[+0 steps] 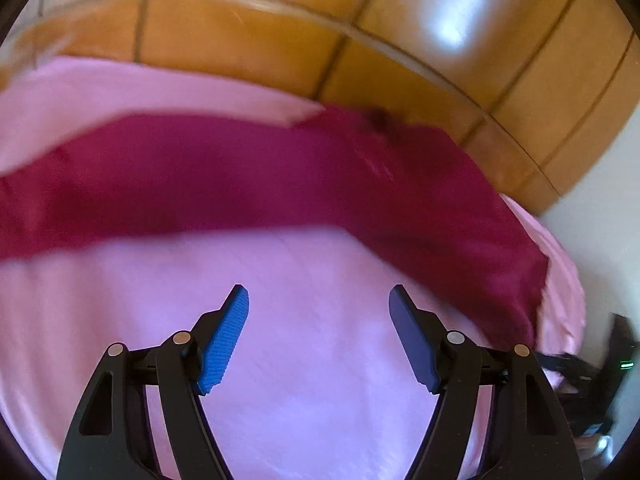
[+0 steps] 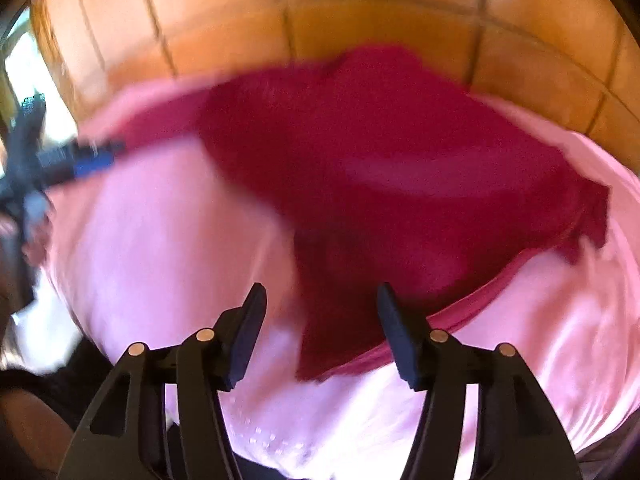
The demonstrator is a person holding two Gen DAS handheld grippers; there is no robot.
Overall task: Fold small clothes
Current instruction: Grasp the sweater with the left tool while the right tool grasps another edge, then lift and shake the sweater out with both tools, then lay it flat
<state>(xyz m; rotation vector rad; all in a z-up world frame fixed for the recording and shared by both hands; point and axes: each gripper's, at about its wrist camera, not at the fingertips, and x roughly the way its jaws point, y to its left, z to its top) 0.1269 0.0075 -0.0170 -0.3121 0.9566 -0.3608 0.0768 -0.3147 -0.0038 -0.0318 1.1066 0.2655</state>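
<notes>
A dark magenta garment [image 1: 248,176] lies spread across a pink sheet [image 1: 312,344]. In the left wrist view it runs as a wide band beyond my left gripper [image 1: 318,300], which stands open over bare pink sheet with nothing between its fingers. In the right wrist view the same garment [image 2: 384,168] fills the middle, and one edge of it reaches down between the fingers of my right gripper [image 2: 320,300]. The right jaws stand apart and the pads do not press on the cloth. The left gripper [image 2: 76,164] shows blurred at the left edge of that view.
The pink sheet [image 2: 160,248] covers a round surface whose rim [image 1: 560,288] drops off at the right. Orange-brown floor tiles [image 1: 248,40] lie beyond it. Dark objects [image 1: 600,368] sit low at the right edge, and a pale wall [image 1: 600,208] stands behind.
</notes>
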